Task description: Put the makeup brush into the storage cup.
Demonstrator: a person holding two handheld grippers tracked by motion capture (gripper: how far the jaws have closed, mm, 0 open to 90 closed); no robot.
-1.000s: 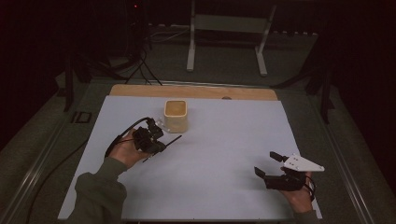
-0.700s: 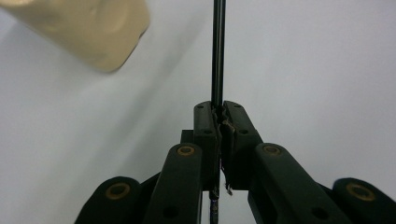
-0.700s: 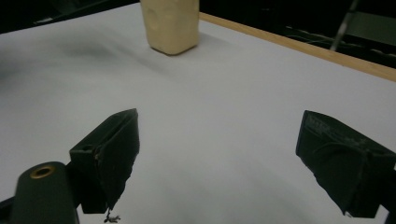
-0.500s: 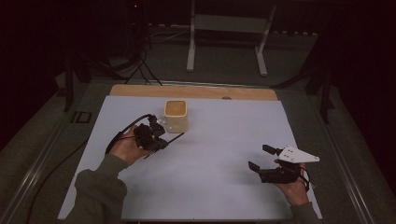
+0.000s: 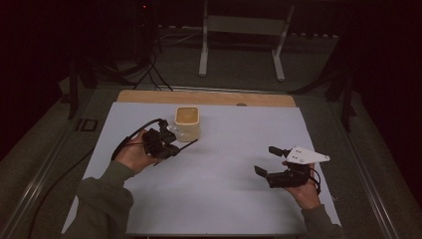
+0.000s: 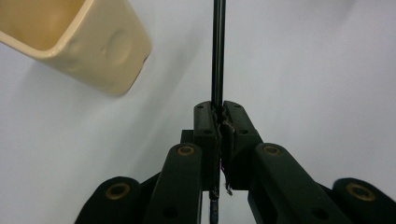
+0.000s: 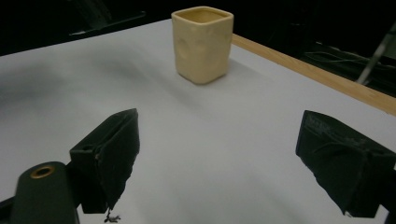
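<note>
the left gripper (image 5: 171, 148) was clamped on a thin, straight black rod (image 5: 185, 145), its two black jaws pressed together around it. in the left gripper view the thin black rod (image 6: 218, 51) ran straight up from between the closed jaws and past the top edge, and a short end of it showed below them. in the high view the rod slanted out from the gripper to the right, low over the pale grey table mat (image 5: 234, 199), with its tip just beside the base of a cream-yellow, square-mouthed ceramic cup (image 5: 187, 123). the cup stood upright on the mat near the far wooden edge of the table (image 5: 209, 98), close to the left gripper. in the left gripper view the cup (image 6: 84, 42) sat to the upper left of the rod, apart from it.

the right gripper (image 5: 271, 160) was held over the near right part of the mat, well apart from the cup, with its jaws spread wide and nothing between them. in the right gripper view the cup (image 7: 202, 44) stood farther off on the mat, between the two open jaws and beyond them.
</note>
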